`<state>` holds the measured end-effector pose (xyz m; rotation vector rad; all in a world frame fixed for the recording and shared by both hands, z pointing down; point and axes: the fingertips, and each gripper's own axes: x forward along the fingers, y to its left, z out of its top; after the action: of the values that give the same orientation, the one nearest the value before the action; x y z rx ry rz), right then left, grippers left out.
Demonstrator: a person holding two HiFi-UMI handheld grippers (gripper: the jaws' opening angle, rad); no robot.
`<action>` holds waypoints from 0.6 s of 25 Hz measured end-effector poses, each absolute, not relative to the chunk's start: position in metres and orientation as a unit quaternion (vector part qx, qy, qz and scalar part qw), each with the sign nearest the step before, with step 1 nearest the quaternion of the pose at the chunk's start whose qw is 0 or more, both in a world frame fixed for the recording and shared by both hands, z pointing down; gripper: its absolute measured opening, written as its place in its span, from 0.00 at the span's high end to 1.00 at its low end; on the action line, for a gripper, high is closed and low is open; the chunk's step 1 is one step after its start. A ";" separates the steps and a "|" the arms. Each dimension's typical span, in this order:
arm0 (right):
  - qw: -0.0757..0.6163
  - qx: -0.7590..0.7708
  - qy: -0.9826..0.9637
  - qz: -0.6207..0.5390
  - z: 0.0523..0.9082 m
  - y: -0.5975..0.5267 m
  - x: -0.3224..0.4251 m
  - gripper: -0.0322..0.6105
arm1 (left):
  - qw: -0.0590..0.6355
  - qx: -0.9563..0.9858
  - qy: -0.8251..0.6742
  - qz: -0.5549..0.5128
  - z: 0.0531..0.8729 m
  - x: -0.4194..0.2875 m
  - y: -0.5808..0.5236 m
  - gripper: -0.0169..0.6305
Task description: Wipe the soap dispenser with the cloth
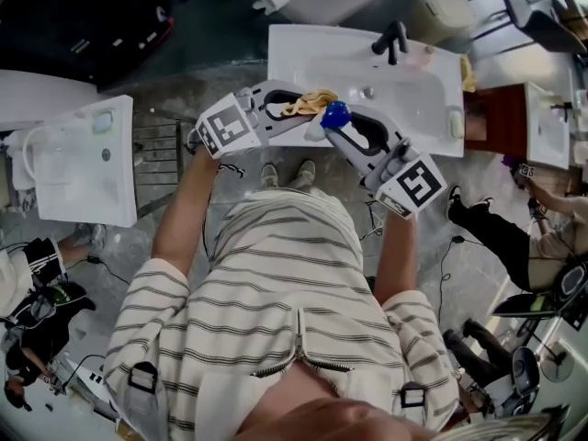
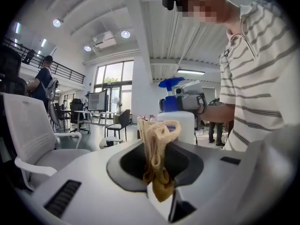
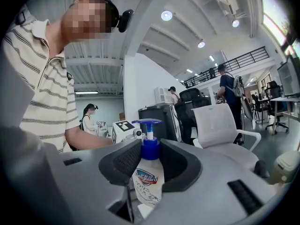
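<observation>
My right gripper (image 3: 146, 172) is shut on the soap dispenser (image 3: 147, 184), a white bottle with a blue pump head (image 1: 334, 114) and a printed label. My left gripper (image 2: 157, 165) is shut on the tan cloth (image 2: 157, 146), which stands bunched between the jaws and hangs down a little. In the head view the cloth (image 1: 308, 102) lies right beside the blue pump, over the front edge of the white sink (image 1: 418, 99). From the left gripper view the dispenser (image 2: 177, 114) stands just behind the cloth; whether they touch I cannot tell.
A black tap (image 1: 392, 39) stands at the back of the sink. A second white basin (image 1: 87, 159) is at the left. Other people (image 1: 514, 232) sit on the floor at the right, and a white office chair (image 2: 33, 135) is near.
</observation>
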<state>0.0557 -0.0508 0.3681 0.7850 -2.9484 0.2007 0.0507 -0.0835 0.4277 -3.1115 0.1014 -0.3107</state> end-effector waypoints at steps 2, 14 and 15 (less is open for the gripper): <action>0.035 0.257 -0.963 0.068 0.366 -0.050 0.056 0.75 | 0.003 -0.994 0.033 -0.102 0.432 0.051 -0.084 0.85; 0.030 0.257 -0.963 0.069 0.363 -0.050 0.053 0.75 | -0.024 -0.993 0.019 -0.115 0.448 0.042 -0.077 0.85; 0.030 0.257 -0.964 0.069 0.362 -0.050 0.053 0.75 | -0.027 -0.993 0.019 -0.116 0.449 0.041 -0.076 0.85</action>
<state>0.0529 -0.0496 0.3624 0.7916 -2.9713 0.2142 0.0406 -0.0760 0.4492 -3.1735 0.0616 -0.3704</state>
